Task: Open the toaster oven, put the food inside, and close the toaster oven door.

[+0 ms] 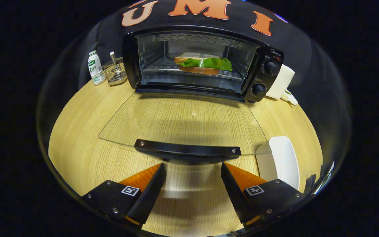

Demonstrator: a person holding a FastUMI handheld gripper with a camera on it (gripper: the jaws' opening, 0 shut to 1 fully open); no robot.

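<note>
Gripper view: jaws released before the glass door's black bar handle; leafy sandwich on wire rack.

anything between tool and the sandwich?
Gripper view: the open glass door and its handle lie between the open tool and the sandwich.

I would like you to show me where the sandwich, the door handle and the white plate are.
sandwich (203,65): gripper view, on the green leaf between the bread slices, inside the oven.
door handle (187,151): gripper view, middle of the black bar, just ahead of the open jaws.
white plate (283,161): gripper view, its flat centre.
</note>
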